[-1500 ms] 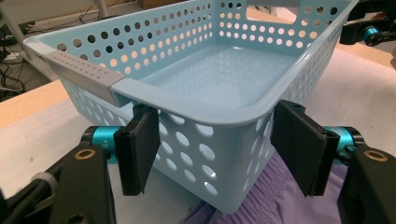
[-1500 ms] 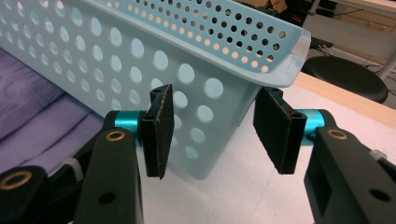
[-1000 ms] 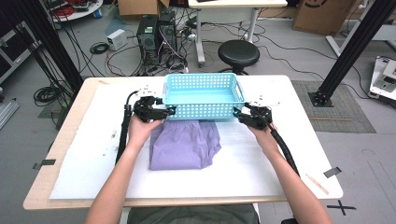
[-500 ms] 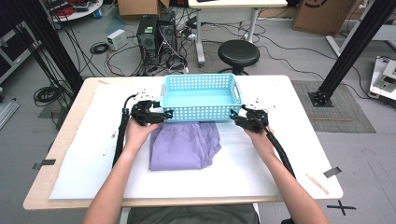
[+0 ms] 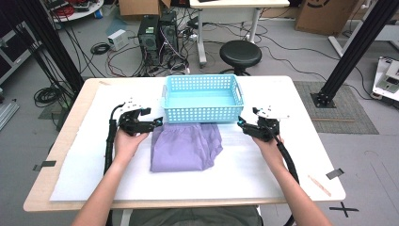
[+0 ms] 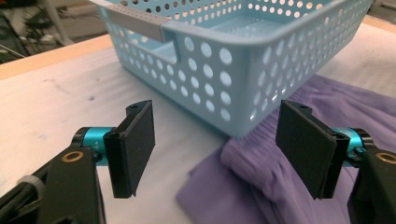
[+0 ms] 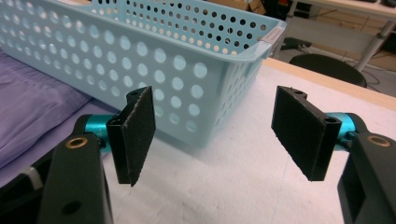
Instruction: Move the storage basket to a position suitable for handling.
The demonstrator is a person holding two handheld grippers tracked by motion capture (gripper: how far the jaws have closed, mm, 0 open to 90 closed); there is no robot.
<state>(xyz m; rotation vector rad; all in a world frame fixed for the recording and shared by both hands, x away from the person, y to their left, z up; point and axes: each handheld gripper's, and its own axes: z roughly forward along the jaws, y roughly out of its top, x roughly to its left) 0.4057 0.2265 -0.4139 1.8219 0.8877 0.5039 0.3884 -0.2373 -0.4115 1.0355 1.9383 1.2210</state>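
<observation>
A light blue perforated basket (image 5: 202,99) stands on the white sheet, its near wall over the far edge of a purple cloth (image 5: 186,146). My left gripper (image 5: 157,123) is just off the basket's near left corner and its jaws have just been opening, with nothing between them. In the left gripper view the open gripper (image 6: 217,144) faces that corner of the basket (image 6: 233,56) above the cloth (image 6: 261,186). My right gripper (image 5: 241,123) sits off the near right corner, its jaws also just opening and empty. The right gripper view shows this gripper (image 7: 217,135) before the basket (image 7: 140,46) and cloth (image 7: 32,107).
A white sheet (image 5: 263,169) covers the wooden table (image 5: 51,188). Behind the table are a black stool (image 5: 241,54), computer towers (image 5: 157,35) and floor cables. A black frame post (image 5: 350,52) stands at the far right.
Both grippers have let go of the basket's near corners, opened and drawn back a little towards the person. The basket stays on the table.
</observation>
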